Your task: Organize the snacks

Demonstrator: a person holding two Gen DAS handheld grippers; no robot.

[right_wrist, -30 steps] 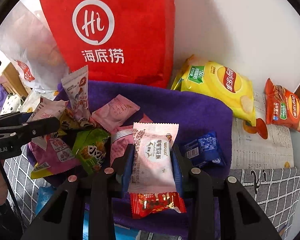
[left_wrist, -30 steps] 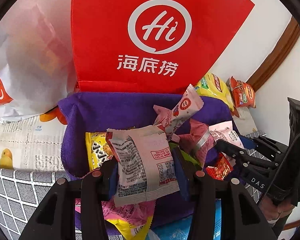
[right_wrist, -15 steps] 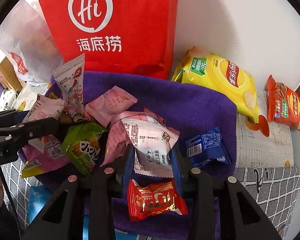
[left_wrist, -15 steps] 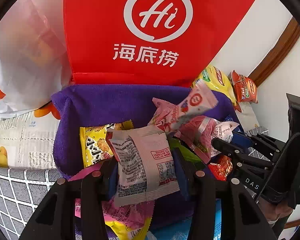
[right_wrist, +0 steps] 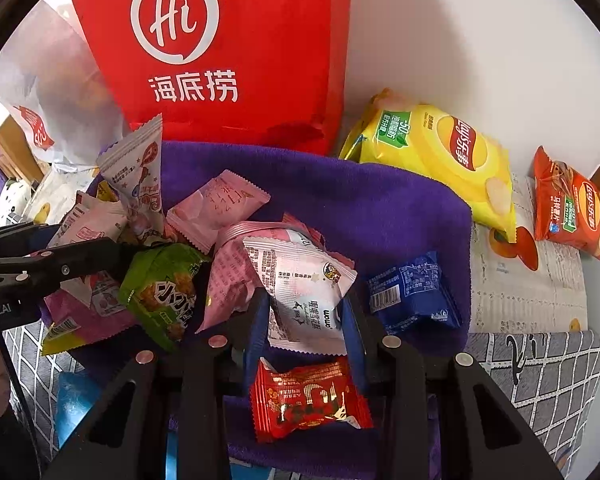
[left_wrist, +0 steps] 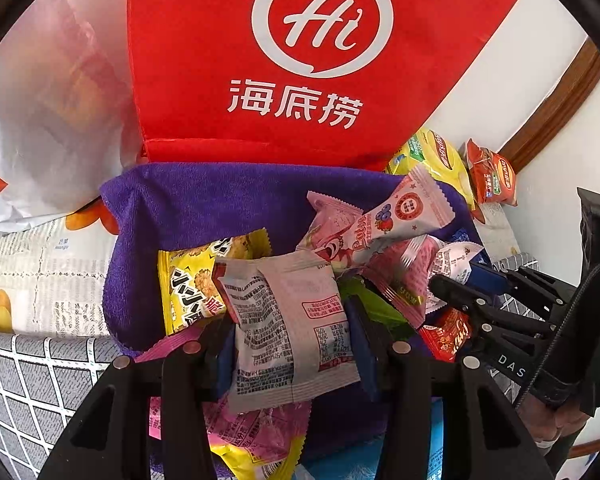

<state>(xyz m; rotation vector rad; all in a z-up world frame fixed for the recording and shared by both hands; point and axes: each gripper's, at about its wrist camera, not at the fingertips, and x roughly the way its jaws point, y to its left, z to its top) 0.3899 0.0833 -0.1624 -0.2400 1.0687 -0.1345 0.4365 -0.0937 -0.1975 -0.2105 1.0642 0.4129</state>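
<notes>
A heap of small snack packets lies on a purple towel [left_wrist: 220, 208] [right_wrist: 400, 208]. My left gripper [left_wrist: 292, 338] is shut on a pale pink packet [left_wrist: 288, 312] whose printed back faces the camera, held over the heap's left side. My right gripper [right_wrist: 306, 320] is shut on a white-and-pink packet [right_wrist: 304, 292] that hangs tilted between the pads. A red foil packet [right_wrist: 308, 396] lies just under the right gripper. Each gripper shows in the other's view: the right gripper [left_wrist: 480, 304] and the left gripper [right_wrist: 60, 264] at the edges of the heap.
A red bag with a white logo [left_wrist: 300, 60] [right_wrist: 220, 40] stands behind the towel, against the wall. A yellow chip bag [right_wrist: 440, 152] and an orange-red chip bag [right_wrist: 568, 204] lie at the right. A blue packet [right_wrist: 412, 292] and a green packet [right_wrist: 164, 292] sit on the towel.
The packet in my right gripper has swung from upright, front face showing, to tilted with its printed back showing. The left gripper still holds its packet, nearly unmoved.
</notes>
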